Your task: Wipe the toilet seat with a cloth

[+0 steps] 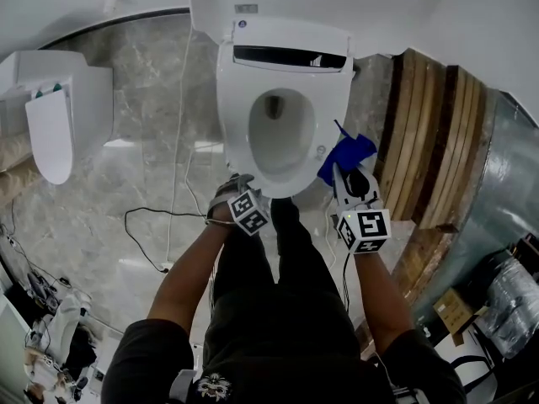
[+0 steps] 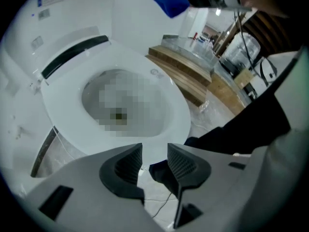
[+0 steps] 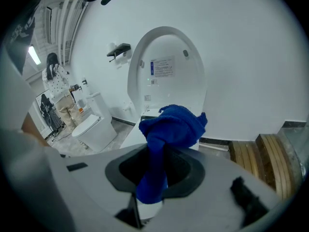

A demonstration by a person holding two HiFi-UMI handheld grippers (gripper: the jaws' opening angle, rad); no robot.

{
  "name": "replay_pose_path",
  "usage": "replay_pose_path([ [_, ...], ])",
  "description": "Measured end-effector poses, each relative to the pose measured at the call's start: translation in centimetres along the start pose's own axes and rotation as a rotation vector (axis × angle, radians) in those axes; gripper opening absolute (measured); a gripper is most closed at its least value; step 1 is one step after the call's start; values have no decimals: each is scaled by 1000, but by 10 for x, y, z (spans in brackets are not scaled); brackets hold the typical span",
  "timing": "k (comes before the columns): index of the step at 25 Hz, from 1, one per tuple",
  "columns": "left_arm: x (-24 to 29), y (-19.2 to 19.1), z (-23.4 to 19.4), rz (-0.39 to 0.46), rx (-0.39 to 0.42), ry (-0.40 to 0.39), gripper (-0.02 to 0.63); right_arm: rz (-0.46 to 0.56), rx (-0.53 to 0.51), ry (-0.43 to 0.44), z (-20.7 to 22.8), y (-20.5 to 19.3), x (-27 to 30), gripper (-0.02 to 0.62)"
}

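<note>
The right gripper is clamped on the blue cloth, just right of the toilet seat. The left gripper, jaws apart and empty, hovers at the seat's near edge. The print on the lid label is too small to read.

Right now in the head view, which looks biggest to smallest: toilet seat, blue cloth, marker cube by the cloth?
1. The toilet seat.
2. The blue cloth and marker cube look about alike; the cube is nearer the camera, so unranked.
</note>
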State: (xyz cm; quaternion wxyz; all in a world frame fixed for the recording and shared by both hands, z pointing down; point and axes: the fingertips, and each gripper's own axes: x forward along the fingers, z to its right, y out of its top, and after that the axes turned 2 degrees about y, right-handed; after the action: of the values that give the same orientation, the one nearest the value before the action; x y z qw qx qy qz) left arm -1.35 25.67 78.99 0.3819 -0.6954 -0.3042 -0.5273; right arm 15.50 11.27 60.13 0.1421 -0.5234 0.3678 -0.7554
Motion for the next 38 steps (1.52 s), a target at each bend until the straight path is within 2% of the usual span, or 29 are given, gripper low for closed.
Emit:
replay_pose_path([
  [4, -43, 16, -13, 175, -221, 24, 70, -33, -29, 13, -10, -6, 26, 78],
  [6, -63, 22, -26, 239, -284, 60, 20, -44, -32, 10, -11, -6, 44, 78],
  [9, -84, 27, -43, 300, -330, 108, 9, -56, -20, -3, -7, -3, 76, 78],
  [15, -132, 37, -83, 426, -494, 166, 9, -86, -47, -13, -4, 3, 147, 78],
  [20, -155, 32, -107, 457, -444, 232, 9, -135, -107, 17, -17, -6, 200, 78],
  [26, -155, 11, -122, 456, -528, 263, 9, -214, -200, 51, -36, -24, 246, 78],
  [29, -150, 11, -116, 458, -541, 253, 9, -237, -249, 41, -37, -25, 263, 78],
  [34, -137, 7, -89, 424, -472, 196, 9, -267, -254, 2, -21, -20, 288, 78],
  [38, -137, -3, -90, 408, -491, 198, 9, -287, -276, -12, -12, -19, 300, 78],
])
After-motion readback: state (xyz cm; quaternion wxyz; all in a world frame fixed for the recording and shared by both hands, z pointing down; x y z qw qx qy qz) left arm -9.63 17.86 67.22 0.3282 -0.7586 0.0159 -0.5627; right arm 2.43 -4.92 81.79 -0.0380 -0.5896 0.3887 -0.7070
